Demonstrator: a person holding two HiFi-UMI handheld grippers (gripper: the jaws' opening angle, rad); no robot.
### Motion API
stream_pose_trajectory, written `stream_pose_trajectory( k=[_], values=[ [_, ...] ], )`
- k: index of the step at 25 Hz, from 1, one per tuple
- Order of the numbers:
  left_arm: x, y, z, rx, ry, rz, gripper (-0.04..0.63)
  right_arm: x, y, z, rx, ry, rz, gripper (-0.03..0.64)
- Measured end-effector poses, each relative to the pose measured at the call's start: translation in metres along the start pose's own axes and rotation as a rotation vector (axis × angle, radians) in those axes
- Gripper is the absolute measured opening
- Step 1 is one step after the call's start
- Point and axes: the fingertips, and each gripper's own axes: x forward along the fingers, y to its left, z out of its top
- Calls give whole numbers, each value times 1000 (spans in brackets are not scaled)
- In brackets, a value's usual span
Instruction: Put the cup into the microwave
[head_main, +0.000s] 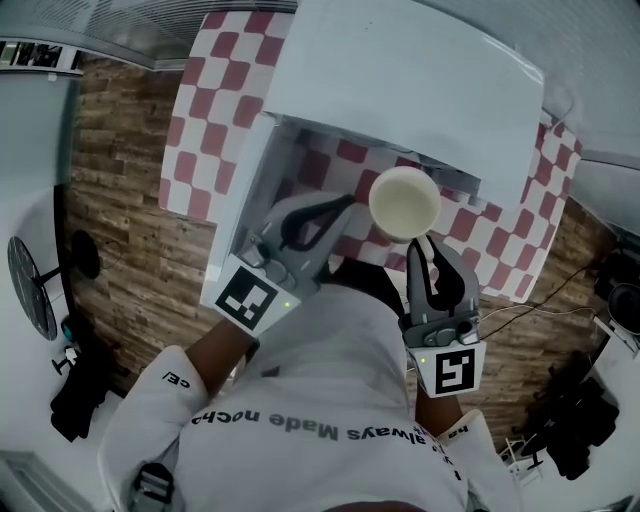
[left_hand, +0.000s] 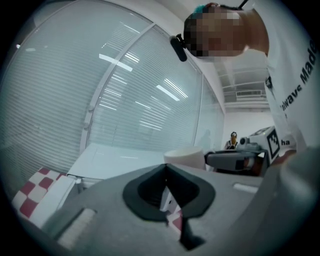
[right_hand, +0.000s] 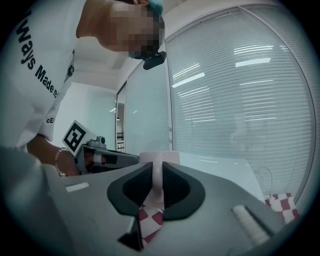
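A cream cup (head_main: 404, 203) hangs in the air in front of the white microwave (head_main: 400, 80). My right gripper (head_main: 422, 240) is shut on the cup's handle (right_hand: 157, 182), with the cup's body (right_hand: 160, 158) just beyond the jaws. The microwave's door (head_main: 243, 190) stands open at the left. My left gripper (head_main: 345, 203) is beside the cup on its left, shut, with nothing between its jaws. In the left gripper view the cup (left_hand: 185, 157) and the right gripper (left_hand: 235, 160) show to the right of the left gripper (left_hand: 166, 167).
The microwave stands on a table with a red-and-white checked cloth (head_main: 200, 110). Around the table is wooden floor (head_main: 120, 200). A fan (head_main: 30, 285) stands at the left, and cables and dark gear (head_main: 575, 420) lie at the right. A second person (left_hand: 232, 140) is far off.
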Motion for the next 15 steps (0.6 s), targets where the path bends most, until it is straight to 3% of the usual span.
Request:
stream_pose_trajectory(
  k=[15],
  values=[
    [16,23,-71,3,41,30,4,22,-7,-78,-23,50,-11,38]
  ],
)
